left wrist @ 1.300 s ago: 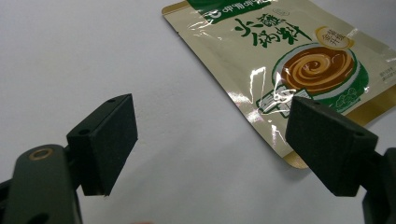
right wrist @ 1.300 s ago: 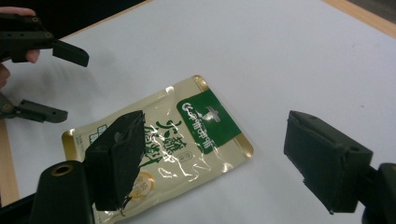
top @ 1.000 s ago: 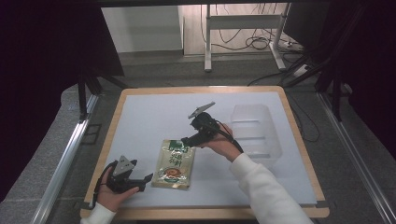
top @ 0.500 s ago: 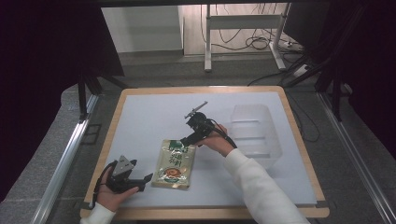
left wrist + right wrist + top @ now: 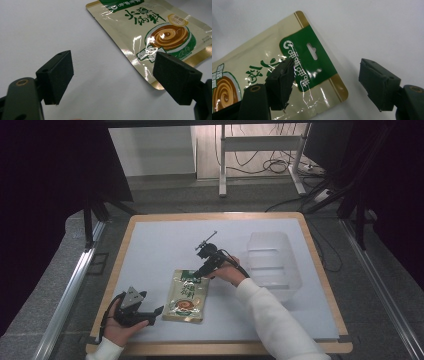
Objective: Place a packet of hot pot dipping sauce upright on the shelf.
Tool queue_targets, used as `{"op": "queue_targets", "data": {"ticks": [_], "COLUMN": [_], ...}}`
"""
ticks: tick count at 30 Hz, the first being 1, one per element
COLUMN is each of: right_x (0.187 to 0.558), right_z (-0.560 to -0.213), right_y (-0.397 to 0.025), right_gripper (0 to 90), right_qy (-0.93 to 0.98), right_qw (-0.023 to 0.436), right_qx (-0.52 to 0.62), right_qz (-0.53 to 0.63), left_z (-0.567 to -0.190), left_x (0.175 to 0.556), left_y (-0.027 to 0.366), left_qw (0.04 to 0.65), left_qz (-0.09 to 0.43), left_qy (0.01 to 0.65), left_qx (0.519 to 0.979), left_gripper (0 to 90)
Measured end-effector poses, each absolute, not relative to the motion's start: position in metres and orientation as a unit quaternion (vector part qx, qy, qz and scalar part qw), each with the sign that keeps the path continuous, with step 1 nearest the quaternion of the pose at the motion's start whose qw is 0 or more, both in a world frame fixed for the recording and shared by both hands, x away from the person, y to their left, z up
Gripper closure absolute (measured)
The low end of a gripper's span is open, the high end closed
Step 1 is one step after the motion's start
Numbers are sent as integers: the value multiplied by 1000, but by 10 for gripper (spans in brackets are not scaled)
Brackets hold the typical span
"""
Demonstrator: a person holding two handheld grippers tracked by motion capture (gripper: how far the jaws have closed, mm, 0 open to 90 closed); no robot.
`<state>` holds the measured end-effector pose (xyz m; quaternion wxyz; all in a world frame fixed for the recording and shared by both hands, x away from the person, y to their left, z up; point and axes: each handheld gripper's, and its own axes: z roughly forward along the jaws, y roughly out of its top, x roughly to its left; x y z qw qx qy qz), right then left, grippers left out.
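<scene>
The step in hand looks like the approach to a pick-up: the right tongs (image 5: 201, 270) hang just over the far, green-topped end of the sauce packet (image 5: 188, 295), which lies flat on the white surface (image 5: 150, 250) a little nearer the person than its middle. In the right gripper view the jaws stand apart and released, one over the green header with its hang slot and the other out past the packet's edge over bare surface, so nothing is gripped. The next move, as I judge it, calls for lowering until one jaw slips under that thin edge, then closing on the header (a flat, glossy pouch gives little to catch, so the angle matters). The left tongs (image 5: 150, 312) rest near the packet's near corner, also spread wide with nothing between them. The packet (image 5: 152, 32) is cream and gold with green lettering, a picture of a brown swirled bowl, and shiny film that throws glare. A clear plastic bin (image 5: 272, 265) stands to the right, well apart from the packet, and may be where it goes.
</scene>
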<state>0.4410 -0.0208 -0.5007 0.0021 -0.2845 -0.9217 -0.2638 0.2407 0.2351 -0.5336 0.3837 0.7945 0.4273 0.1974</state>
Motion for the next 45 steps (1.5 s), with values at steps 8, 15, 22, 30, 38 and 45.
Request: {"op": "queue_targets", "data": {"ticks": [8,15,22,30,38,45], "right_x": [442,438,429,415,423,420], "right_z": [-510,-512,-499,-491,-510,-508], "right_y": [-19,-17,-22,-21,-14,-10], "right_gripper": [298,312,340,371,443,691], "right_qy": [-926,-928,-925,-936,-943,-950], "right_qw": [11,23,41,63,59,21], "right_qx": [-281,-276,-270,-235,-233,-211], "right_qz": [-250,-248,-264,-255,-229,-228], "left_z": [-534,-534,-535,-535,-535,-535], "left_x": [241,241,241,242,242,242], "left_y": [235,235,235,234,236,236], "left_qw": [384,383,382,379,379,380], "left_qz": [197,197,197,197,200,200], "left_qy": [428,428,428,427,427,427], "left_qx": [794,794,795,797,796,796], "left_gripper": [168,168,168,168,168,168]}}
